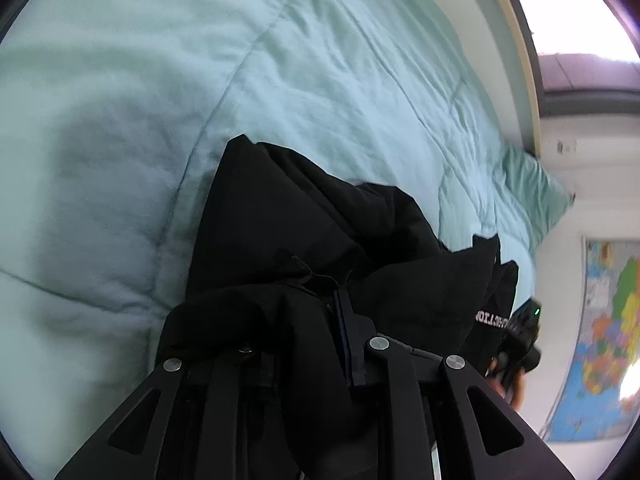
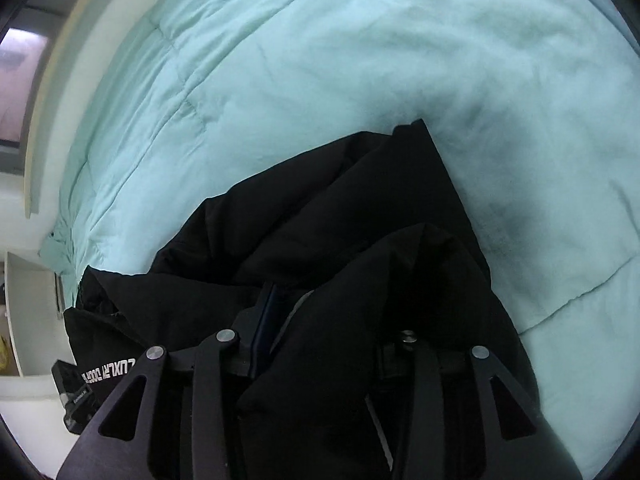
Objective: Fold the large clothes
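Observation:
A large black garment (image 1: pixel 304 232) with white lettering hangs bunched above a pale green quilt (image 1: pixel 160 80). My left gripper (image 1: pixel 340 304) is shut on a fold of it, and the cloth drapes over its left finger. In the right wrist view the same black garment (image 2: pixel 340 208) hangs over the quilt (image 2: pixel 360 40). My right gripper (image 2: pixel 280 300) is shut on it, with cloth covering the right finger. The other gripper shows at the edge of each view, at the lower right of the left wrist view (image 1: pixel 520 340) and the lower left of the right wrist view (image 2: pixel 76 396).
The quilt covers a bed with a pillow (image 1: pixel 532 188) near the headboard edge. A window (image 1: pixel 580 28) and a coloured wall map (image 1: pixel 608 332) lie beyond the bed. A white cabinet (image 2: pixel 28 320) stands beside the bed.

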